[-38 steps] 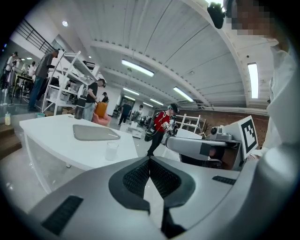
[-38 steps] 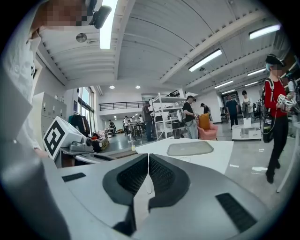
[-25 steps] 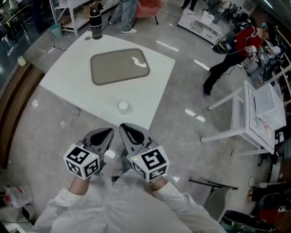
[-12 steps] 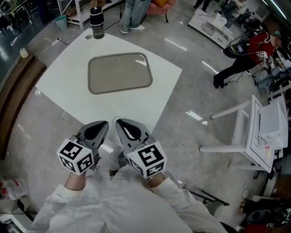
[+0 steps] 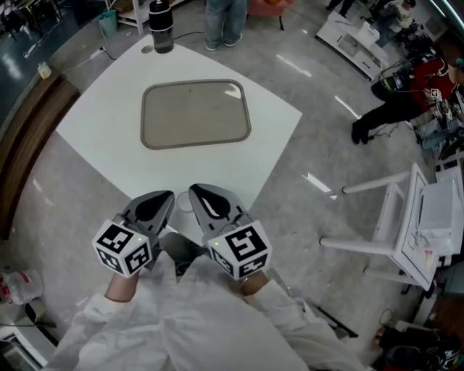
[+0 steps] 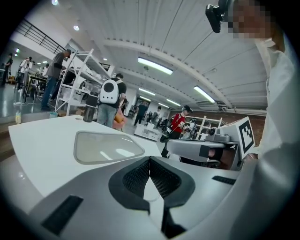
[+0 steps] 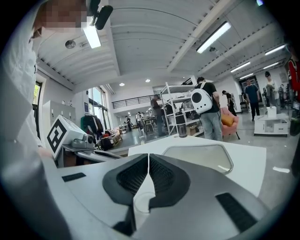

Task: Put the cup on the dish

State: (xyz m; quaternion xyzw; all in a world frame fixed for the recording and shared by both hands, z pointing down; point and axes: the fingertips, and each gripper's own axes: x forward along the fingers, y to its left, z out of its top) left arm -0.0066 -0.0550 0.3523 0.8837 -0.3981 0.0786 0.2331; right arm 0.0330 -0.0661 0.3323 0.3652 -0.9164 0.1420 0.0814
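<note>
The dish, a grey tray with rounded corners (image 5: 196,114), lies in the middle of the white table (image 5: 94,130); it also shows in the left gripper view as a pale tray (image 6: 105,146) and in the right gripper view (image 7: 199,157). The small white cup (image 5: 183,202) stands near the table's near corner, mostly hidden between the two gripper noses. Its rim shows below the right jaws (image 7: 143,206). My left gripper (image 5: 166,196) and right gripper (image 5: 196,190) hover side by side just short of the cup. Both are shut and hold nothing.
A black bottle (image 5: 161,27) stands at the table's far corner. A wooden bench edge (image 5: 29,138) runs along the left. White folding tables (image 5: 420,224) stand on the right, and people stand beyond the table (image 5: 221,18).
Both grippers have moved forward toward the table's near corner. The cup, plainly visible ahead of them a second ago, now sits mostly hidden between their noses.
</note>
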